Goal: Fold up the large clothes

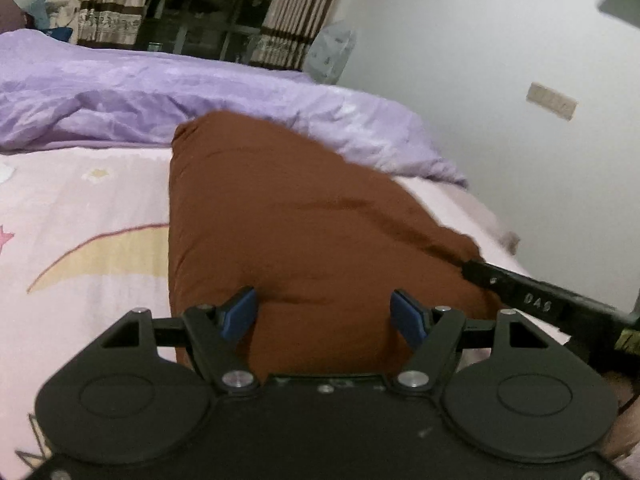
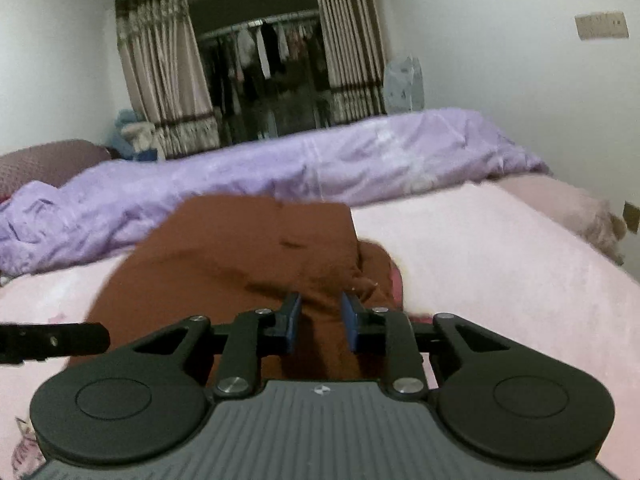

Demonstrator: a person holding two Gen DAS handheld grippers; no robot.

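A brown garment (image 1: 288, 216) lies folded over on the pink bed sheet (image 1: 80, 208). My left gripper (image 1: 323, 308) is open, its blue pads wide apart just above the garment's near edge, holding nothing. The right gripper's finger (image 1: 520, 292) reaches in from the right and touches the garment's right corner. In the right wrist view the brown garment (image 2: 248, 256) fills the middle. My right gripper (image 2: 321, 312) has its jaws partly closed with a fold of brown cloth between the pads. The left gripper's finger (image 2: 52, 340) shows at the left edge.
A crumpled purple duvet (image 2: 320, 160) lies across the far side of the bed. Behind it are striped curtains (image 2: 160, 80) and a rack of hanging clothes. A white wall (image 1: 520, 80) runs along the right of the bed.
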